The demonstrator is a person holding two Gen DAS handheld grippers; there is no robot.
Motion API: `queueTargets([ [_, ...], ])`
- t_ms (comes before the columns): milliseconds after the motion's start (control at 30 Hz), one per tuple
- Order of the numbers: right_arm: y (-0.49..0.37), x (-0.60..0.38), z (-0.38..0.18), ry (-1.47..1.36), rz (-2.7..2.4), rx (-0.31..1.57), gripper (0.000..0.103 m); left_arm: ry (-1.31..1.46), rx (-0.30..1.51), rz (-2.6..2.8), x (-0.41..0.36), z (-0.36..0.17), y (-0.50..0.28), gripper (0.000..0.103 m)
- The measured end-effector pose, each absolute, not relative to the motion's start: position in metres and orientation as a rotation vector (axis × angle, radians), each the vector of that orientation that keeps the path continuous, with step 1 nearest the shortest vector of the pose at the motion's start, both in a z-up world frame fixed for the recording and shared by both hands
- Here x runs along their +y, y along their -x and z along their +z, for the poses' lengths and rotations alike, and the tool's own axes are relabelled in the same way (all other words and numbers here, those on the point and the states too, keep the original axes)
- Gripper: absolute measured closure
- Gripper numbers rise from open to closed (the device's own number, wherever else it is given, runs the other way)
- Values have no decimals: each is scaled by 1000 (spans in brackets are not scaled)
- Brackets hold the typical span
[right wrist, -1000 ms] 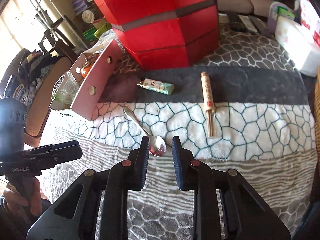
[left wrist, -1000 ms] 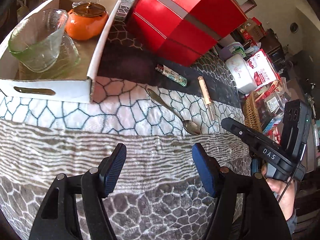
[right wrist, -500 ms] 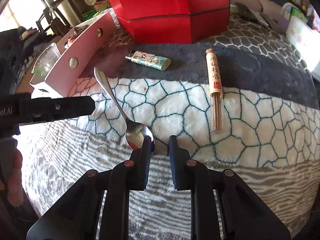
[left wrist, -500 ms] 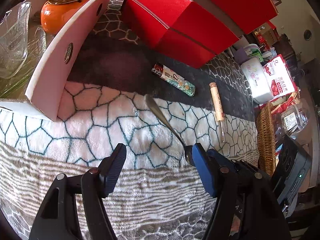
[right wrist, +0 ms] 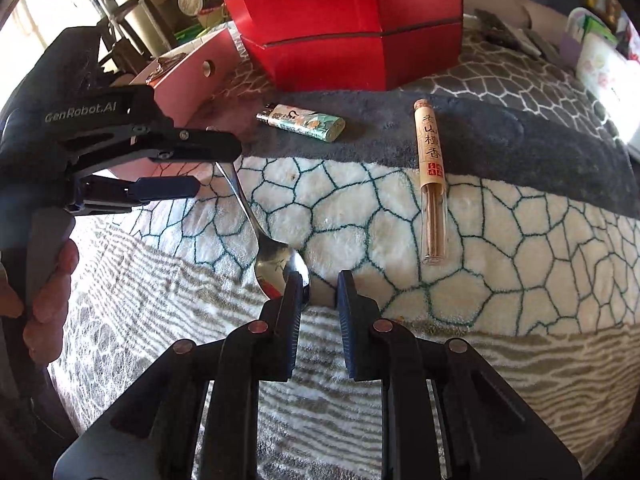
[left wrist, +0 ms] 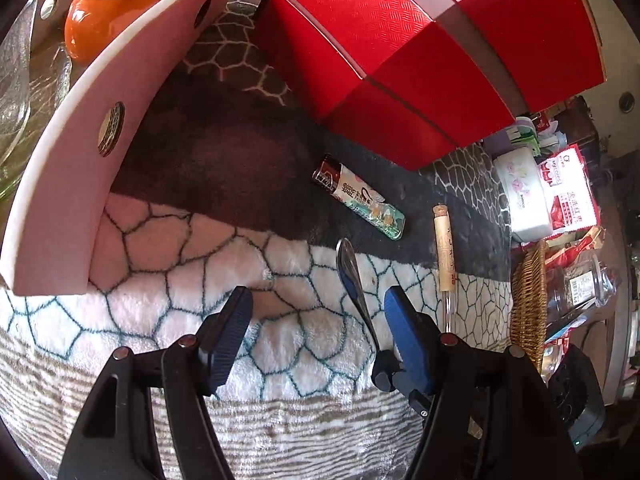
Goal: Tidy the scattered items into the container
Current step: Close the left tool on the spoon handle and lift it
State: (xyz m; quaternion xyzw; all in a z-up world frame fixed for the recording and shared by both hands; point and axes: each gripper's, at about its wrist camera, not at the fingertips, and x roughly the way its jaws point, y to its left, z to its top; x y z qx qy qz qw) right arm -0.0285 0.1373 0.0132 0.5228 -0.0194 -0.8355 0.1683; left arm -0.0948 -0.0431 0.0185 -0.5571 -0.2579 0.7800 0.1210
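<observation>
In the left wrist view, the left claw [left wrist: 316, 332] hangs with its blue-padded jaws spread wide over the fleece blanket with a white-and-teal cell pattern [left wrist: 168, 248] that covers the worktop, nothing between its pads. The shiny metal spoon [left wrist: 352, 276] stands tilted, handle raised, just beside the claw's right-hand finger, its bowl hidden behind that finger. Beyond it on the blanket's dark band lie the printed green-and-white lighter [left wrist: 360, 198] and the clear tube of incense sticks with a paper label and cork stopper [left wrist: 446, 256], apart from each other. The white cardboard tray with round side holes [left wrist: 80, 152] sits at upper left, holding an orange ceramic jar with a bronze lid [left wrist: 108, 16] and a clear glass vessel [left wrist: 16, 76]; a red stacked box [left wrist: 400, 48] stands behind. In the right wrist view, the right claw [right wrist: 318, 292] has its jaws nearly closed, and the left-hand pad overlaps the spoon's [right wrist: 276, 256] bowl edge; whether it is truly pinched I cannot tell. The spoon's handle rises toward the left claw [right wrist: 200, 168], held by a bare hand [right wrist: 44, 292].
</observation>
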Motion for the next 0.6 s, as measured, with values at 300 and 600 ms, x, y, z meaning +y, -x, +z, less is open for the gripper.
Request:
queueTargets([
  [300, 28, 140, 13, -1481, -2362, -75, 86, 1582, -813, 2198, -37, 20, 104, 91],
  [600, 27, 158, 21, -1494, -2352, -277, 82, 1543, -890, 2218, -45, 22, 90, 99],
])
